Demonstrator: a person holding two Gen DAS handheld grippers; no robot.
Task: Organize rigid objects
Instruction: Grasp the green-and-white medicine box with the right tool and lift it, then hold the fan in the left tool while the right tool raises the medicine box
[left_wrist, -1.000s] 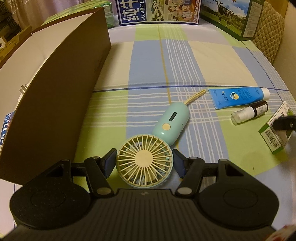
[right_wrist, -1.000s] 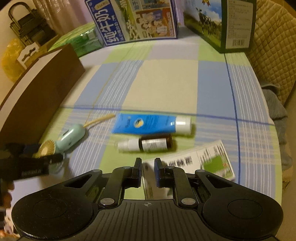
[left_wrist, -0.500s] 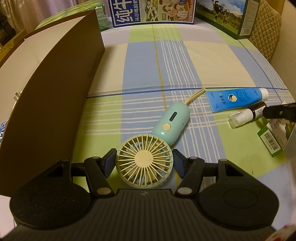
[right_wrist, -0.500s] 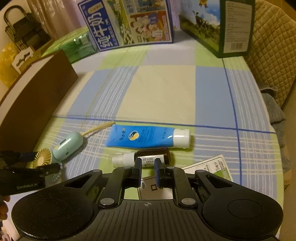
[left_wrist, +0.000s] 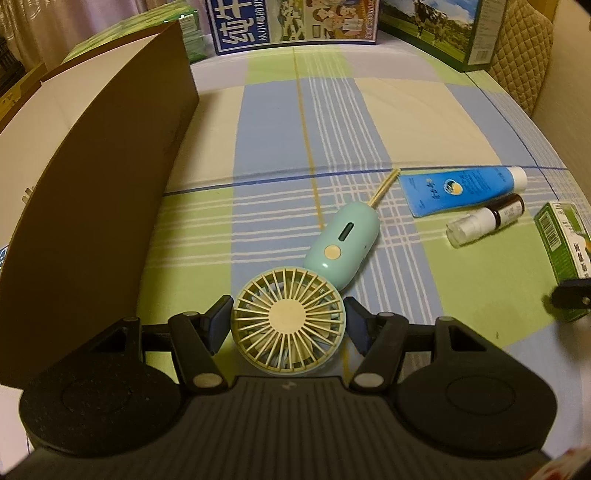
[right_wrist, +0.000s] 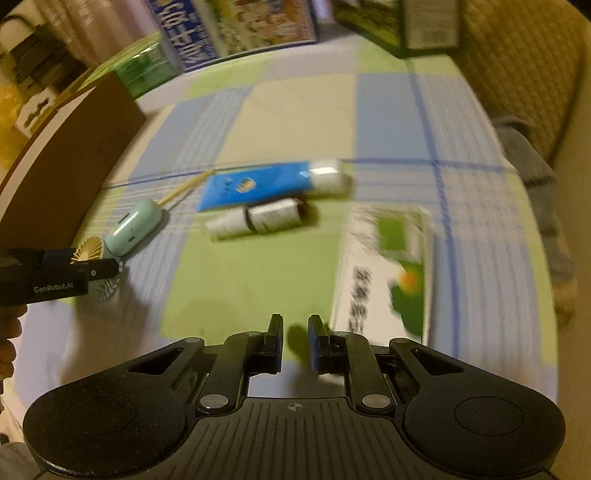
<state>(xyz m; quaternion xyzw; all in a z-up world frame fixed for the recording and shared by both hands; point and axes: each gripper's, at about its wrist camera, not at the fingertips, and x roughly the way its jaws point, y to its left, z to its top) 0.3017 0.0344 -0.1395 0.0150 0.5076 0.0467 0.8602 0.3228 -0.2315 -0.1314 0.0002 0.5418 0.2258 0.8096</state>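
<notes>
The left tool (left_wrist: 288, 325) keeps the same pose as a second ago: its fingers stand wide apart on either side of the round cream head of the handheld fan (left_wrist: 295, 306), close to the grille, though contact cannot be told. The fan lies flat on the checked surface (left_wrist: 332, 122), its mint handle pointing away toward the blue tube (left_wrist: 461, 188), with the brown box (left_wrist: 92, 206) just to the left.

The right tool (right_wrist: 295, 341) has changed most. Half a second ago it sat over the small brown bottle (right_wrist: 258, 219); now it has pulled back and swung, and its view is smeared with motion. Its fingers are nearly closed with a narrow gap and hold nothing. The green-and-white carton (right_wrist: 388, 273) now lies just ahead and to the right of its tips, turned lengthwise, where earlier it showed only a corner. In the left view that carton (left_wrist: 561, 240) sits at the far right edge, beyond the bottle (left_wrist: 484, 219), with the right tool's dark tip in front of it.
</notes>
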